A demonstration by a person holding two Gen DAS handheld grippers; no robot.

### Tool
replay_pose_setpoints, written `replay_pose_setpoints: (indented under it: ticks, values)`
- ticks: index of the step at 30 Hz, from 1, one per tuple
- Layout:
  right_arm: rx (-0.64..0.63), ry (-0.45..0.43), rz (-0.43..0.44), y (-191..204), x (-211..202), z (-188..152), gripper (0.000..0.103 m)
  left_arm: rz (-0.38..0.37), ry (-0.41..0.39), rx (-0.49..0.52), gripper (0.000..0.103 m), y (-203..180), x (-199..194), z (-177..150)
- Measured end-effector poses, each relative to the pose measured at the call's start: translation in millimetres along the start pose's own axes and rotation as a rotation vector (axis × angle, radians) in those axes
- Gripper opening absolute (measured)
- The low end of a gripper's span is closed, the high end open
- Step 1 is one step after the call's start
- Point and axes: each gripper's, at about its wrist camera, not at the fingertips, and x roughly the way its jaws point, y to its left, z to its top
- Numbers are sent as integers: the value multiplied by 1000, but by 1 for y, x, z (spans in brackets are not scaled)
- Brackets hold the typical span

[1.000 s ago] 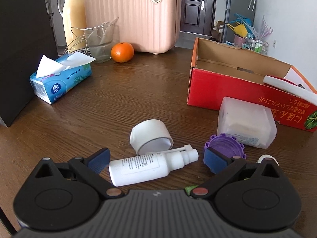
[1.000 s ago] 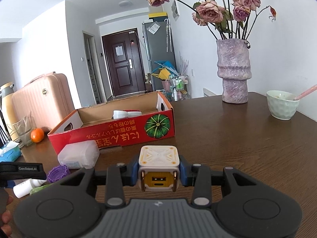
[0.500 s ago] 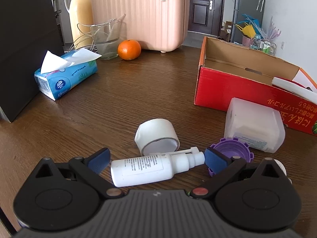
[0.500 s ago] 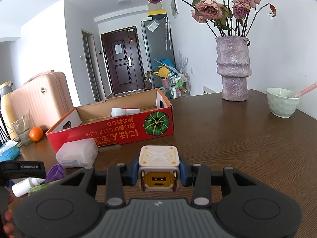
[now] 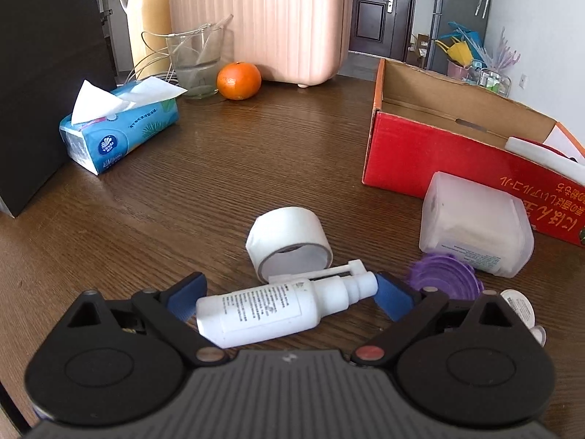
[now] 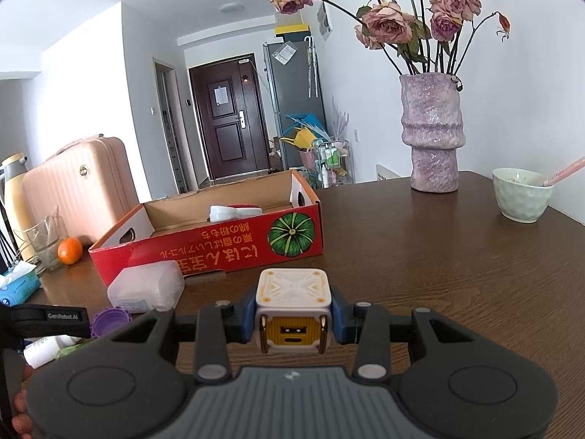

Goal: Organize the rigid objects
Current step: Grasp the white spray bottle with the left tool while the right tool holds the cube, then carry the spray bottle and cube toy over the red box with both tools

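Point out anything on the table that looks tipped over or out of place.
The white spray bottle lies on its side, and the roll of white tape behind it is tilted, leaning against it. The purple lid sits loose beside them.

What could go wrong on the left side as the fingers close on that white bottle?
1. The left gripper has just been closing along the length of the lying white spray bottle, its pads not yet pressing; squeezed end to end, it may pop out.
2. Its nozzle lies against the tape roll, and the right finger sits beside the purple lid; either could get knocked.
3. The right gripper holds a cube meanwhile.
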Motion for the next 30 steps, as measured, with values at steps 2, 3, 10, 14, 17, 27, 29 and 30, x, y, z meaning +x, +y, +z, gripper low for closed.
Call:
replay_pose_setpoints:
  ticks: [2,3,10,14,17,27,29,30]
  values:
    - [-1,-5,1,0,-1,0,38,-1,1,2,99,1,0,0]
    - [-1,-7,2,1,-2,0,38,-4,2,0,99,1,-1,0]
    - [-7,-25,6,2,-5,0,38,-24,-39,2,98,7,-15,0]
    - [-13,-35,10,3,-7,-1,38,-34,-86,-5,98,12,-29,-1]
    - [-22,-41,11,5,-8,-2,38,-41,-118,-9,98,16,-40,-2]
    - [-50,-59,21,13,-13,-5,38,-100,-210,3,98,22,-75,-12]
    - [-53,-62,27,16,-15,-6,38,-113,-225,8,98,22,-81,-14]
    - [-54,-62,30,18,-16,-7,38,-120,-232,9,98,22,-85,-15]
